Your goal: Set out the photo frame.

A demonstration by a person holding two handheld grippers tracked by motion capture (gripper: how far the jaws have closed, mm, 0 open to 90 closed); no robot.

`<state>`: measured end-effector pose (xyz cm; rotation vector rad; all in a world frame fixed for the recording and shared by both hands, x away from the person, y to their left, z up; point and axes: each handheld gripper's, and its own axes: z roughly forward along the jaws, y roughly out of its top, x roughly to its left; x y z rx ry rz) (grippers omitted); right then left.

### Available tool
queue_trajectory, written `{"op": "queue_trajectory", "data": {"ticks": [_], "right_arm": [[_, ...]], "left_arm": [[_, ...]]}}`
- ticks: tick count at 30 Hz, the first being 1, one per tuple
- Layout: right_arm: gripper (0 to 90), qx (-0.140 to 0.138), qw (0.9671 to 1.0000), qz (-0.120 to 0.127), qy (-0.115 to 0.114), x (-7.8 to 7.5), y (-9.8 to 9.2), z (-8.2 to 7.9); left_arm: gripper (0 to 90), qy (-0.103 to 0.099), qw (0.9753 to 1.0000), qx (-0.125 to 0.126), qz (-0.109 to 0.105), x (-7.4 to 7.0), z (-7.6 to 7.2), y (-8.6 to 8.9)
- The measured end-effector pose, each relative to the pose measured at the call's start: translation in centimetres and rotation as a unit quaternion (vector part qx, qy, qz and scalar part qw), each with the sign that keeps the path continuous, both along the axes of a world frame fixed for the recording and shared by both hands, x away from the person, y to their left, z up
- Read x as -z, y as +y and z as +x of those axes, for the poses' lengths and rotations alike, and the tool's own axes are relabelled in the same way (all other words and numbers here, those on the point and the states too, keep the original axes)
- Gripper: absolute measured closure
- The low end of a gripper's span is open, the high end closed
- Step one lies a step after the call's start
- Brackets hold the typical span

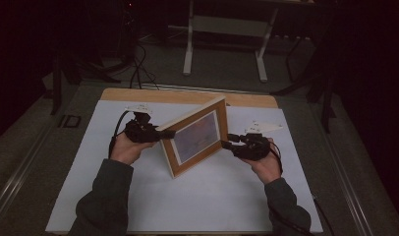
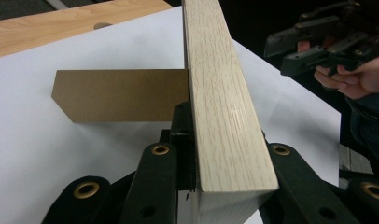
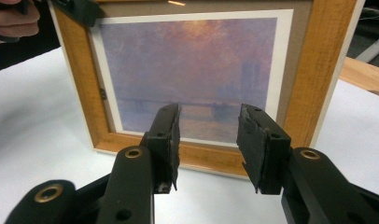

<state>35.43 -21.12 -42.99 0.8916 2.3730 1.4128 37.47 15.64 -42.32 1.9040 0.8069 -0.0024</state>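
Forearms entering from the near edge, raised slightly, angled inward. Right gripper point(image 1: 228, 143): jaws apart, level, aimed at picture frame point(image 1: 195, 136), just short of its front. Left gripper point(image 1: 167, 133): clamped on frame's top edge. Frame: standing tilted at mid-table on white sheet point(image 1: 138, 196), brown easel stand point(image 2: 117, 94) behind.

The picture frame point(image 1: 195, 135) stands on edge mid-sheet point(image 1: 197, 206) — nearer the sheet's far edge. Left gripper point(image 1: 164, 133) sits at its left, right gripper point(image 1: 226, 143) just right — stand point(image 2: 117, 95) behind.
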Motion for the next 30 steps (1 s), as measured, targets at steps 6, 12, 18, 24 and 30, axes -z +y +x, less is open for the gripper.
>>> {"op": "queue_trajectory", "data": {"ticks": [6,12,18,24,30], "right_arm": [[58.2,0.012,0.9999,0.001,0.000,-0.1,-0.2,0.7],[58.1,0.035,0.9994,0.002,0.003,-0.1,-0.8,1.9],[58.1,0.058,0.9983,0.003,0.009,-0.1,-1.4,3.6],[54.6,0.077,0.9969,0.002,0.011,-0.3,-1.5,5.1],[41.8,0.071,0.9974,0.005,0.016,-0.2,-0.9,6.5]], "left_arm": [[75.9,0.002,0.9999,0.016,-0.003,0.1,0.4,0.3],[75.9,0.004,0.9996,0.026,-0.004,0.1,0.8,0.3],[75.9,0.005,0.9992,0.038,-0.008,0.2,1.3,0.4],[75.9,0.004,0.9986,0.051,-0.016,0.4,1.8,0.4],[75.4,0.002,0.9977,0.064,-0.022,0.5,2.1,0.4]]}}
